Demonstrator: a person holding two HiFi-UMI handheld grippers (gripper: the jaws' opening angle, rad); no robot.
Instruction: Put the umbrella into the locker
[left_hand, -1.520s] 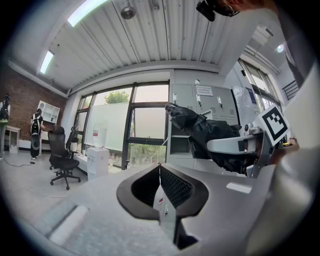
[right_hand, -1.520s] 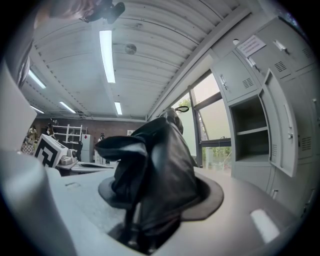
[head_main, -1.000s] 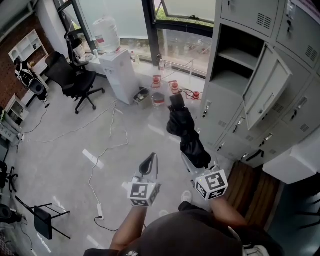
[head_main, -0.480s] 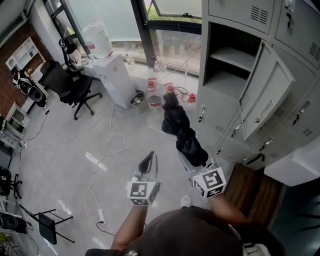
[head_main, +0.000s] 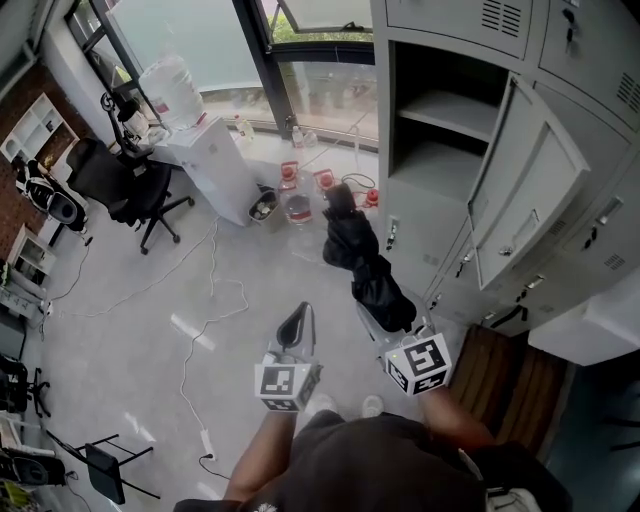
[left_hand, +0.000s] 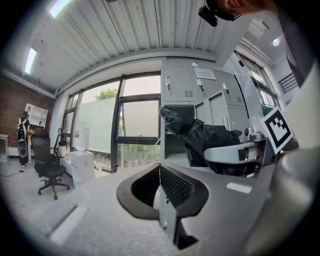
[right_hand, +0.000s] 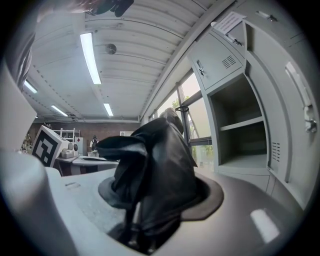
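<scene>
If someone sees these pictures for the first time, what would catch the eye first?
First, the black folded umbrella in the middle of the head view, clamped in the right tool. Next, the open locker at upper right, its door swung out. The left tool beside it is shut and holds nothing.

Grey grippers (head_main: 297, 320) bear black-and-white marker cubes (head_main: 288, 386).

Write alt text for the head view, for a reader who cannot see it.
Seen from above, a person's right gripper holds a folded black umbrella in front of a grey locker whose door stands open. The left gripper beside it is shut and empty. Behind are an office chair, a water dispenser and large windows.
</scene>
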